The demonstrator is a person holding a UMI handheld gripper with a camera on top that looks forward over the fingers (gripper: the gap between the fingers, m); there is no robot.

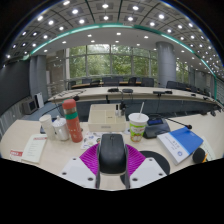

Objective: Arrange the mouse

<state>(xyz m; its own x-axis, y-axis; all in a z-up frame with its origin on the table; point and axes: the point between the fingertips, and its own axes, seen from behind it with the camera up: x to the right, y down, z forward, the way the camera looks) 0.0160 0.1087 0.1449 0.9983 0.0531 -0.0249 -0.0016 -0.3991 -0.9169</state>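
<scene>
gripper view, one frame.

- gripper (112, 160): one, two fingers with purple pads (90, 158), one at each side of the mouse. both pads lie against the mouse's flanks with no gap showing, so the fingers are closed on it.
- mouse (112, 153): one, black with a grey middle strip, held between the fingers, above the near edge of the table.
- table (25, 135): one near, pale wood; more long desks stand beyond it across the room.
- mouse pad (153, 160): one, black and round, on the table just right of the right finger, partly hidden.
- cup (138, 126): one, white with green print, a straw standing in it, beyond the right finger.
- chip can (72, 120): one, tall, red with a green band, upright, beyond the left finger.
- small cans (60, 128): two, pale, just left of the chip can.
- box (103, 117): one, white, beyond the mouse, between the chip can and the cup.
- blue book (181, 143): one, flat on the table right of the cup.
- paper (33, 149): one sheet, on the table's left part.
</scene>
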